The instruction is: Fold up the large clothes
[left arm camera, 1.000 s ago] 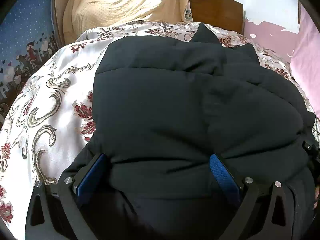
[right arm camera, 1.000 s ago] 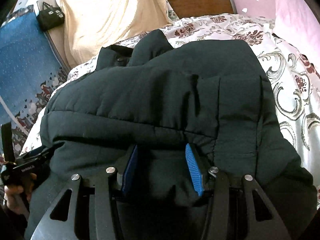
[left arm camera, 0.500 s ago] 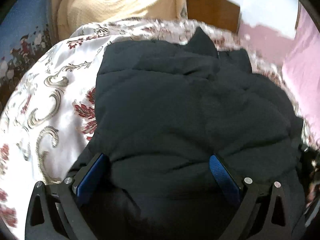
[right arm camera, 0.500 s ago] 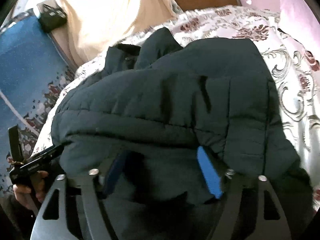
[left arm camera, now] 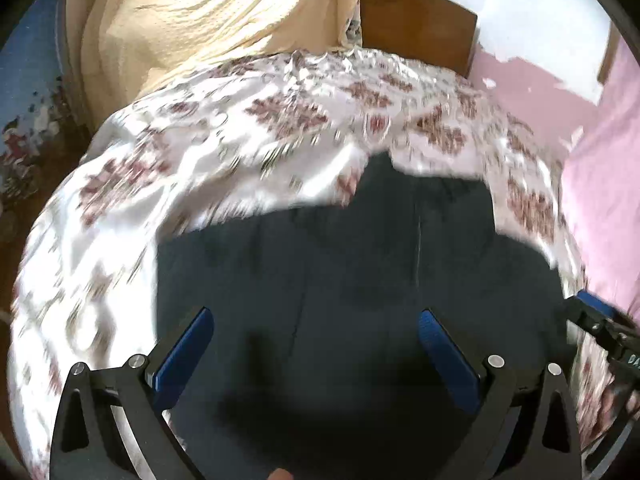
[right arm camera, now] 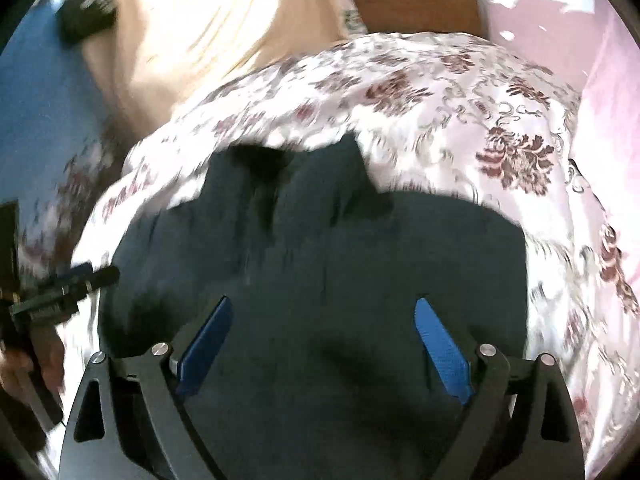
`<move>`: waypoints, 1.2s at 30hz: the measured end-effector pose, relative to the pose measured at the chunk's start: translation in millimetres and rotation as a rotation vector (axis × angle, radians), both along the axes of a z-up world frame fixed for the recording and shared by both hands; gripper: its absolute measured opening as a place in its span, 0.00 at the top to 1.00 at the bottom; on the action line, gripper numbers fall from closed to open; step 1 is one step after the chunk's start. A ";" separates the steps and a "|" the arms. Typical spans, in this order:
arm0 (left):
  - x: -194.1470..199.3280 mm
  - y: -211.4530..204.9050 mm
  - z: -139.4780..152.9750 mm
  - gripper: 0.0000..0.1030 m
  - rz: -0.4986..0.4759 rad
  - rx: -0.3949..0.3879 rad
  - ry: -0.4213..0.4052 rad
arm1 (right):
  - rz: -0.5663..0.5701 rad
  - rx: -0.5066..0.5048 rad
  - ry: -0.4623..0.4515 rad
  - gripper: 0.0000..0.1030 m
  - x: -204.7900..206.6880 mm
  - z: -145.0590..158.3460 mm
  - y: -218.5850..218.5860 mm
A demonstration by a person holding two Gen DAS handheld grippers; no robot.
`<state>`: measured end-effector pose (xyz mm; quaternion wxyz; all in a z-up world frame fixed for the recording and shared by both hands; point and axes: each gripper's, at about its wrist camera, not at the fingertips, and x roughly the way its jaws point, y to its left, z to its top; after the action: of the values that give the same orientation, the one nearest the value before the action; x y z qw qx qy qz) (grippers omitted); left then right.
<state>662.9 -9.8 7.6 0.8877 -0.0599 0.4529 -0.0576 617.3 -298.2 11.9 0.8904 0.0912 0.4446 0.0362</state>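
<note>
Two grippers hang over a dark padded jacket (left arm camera: 360, 280): the left gripper (left arm camera: 316, 344) and the right gripper (right arm camera: 324, 336) each have their blue pads spread wide apart, nothing pinched between them. The jacket lies in a bunched heap on the floral bedspread (left arm camera: 240, 136), its collar end (right arm camera: 304, 172) pointing away from the cameras. Beyond the bedspread sit a cream blanket (left arm camera: 208, 20) and a wooden headboard (left arm camera: 416, 24); both views are motion-blurred.
</note>
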 end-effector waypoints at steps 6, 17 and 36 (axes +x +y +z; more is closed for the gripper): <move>77.1 -10.0 -8.3 0.01 0.066 -0.081 -0.031 | -0.117 0.056 -0.014 0.15 93.4 -7.4 -3.3; 118.6 -56.8 -38.6 0.90 -0.027 -0.106 -0.037 | -0.171 0.078 0.018 0.71 167.1 -56.7 9.2; -42.1 -6.8 68.3 0.94 -0.080 -0.164 -0.281 | 0.035 -0.014 -0.291 0.90 -13.4 59.8 -5.1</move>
<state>620.8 -16.6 75.9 0.9314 -0.1057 0.3200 -0.1375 604.0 -303.3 71.8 0.9452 0.0710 0.3126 0.0617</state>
